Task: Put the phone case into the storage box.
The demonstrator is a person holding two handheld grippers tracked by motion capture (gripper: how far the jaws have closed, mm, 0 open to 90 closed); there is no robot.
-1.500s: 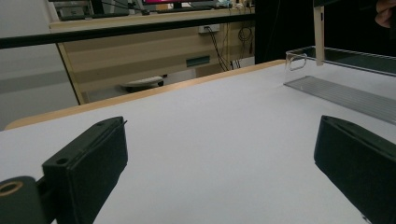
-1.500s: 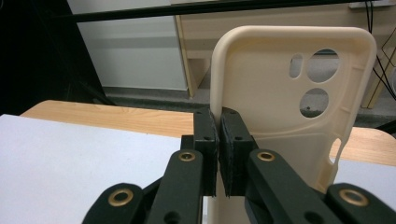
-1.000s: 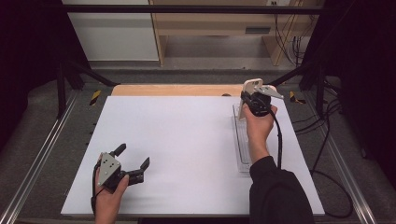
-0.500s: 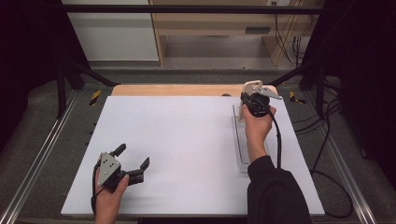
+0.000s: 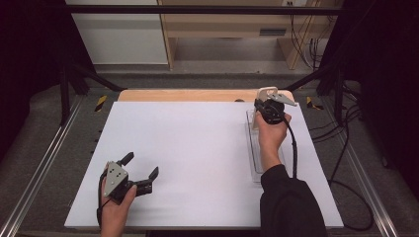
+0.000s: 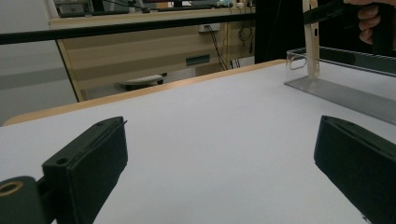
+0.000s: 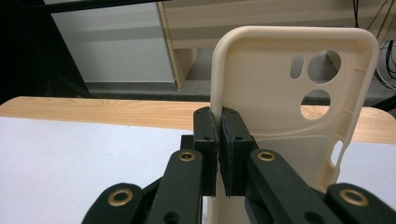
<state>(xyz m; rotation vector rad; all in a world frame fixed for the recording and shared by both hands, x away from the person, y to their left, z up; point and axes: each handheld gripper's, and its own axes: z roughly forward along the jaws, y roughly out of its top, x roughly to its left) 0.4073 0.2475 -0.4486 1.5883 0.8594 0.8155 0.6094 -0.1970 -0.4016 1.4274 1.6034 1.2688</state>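
Right gripper (image 7: 218,154) jaws clamp cream phone case (image 7: 289,93) edge; lower upright into clear tray (image 5: 255,148), right of frame. Left gripper (image 5: 143,173) jaws open, idle.

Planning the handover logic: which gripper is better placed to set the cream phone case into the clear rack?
Right. The right gripper is shut on the phone case above the clear rack; the left gripper rests open, far across the table.

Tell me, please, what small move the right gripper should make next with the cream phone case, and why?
Probably lower it a little. The right gripper is shut on the cream phone case by one edge, holding it upright at the far end of the clear tray. The left gripper rests open.
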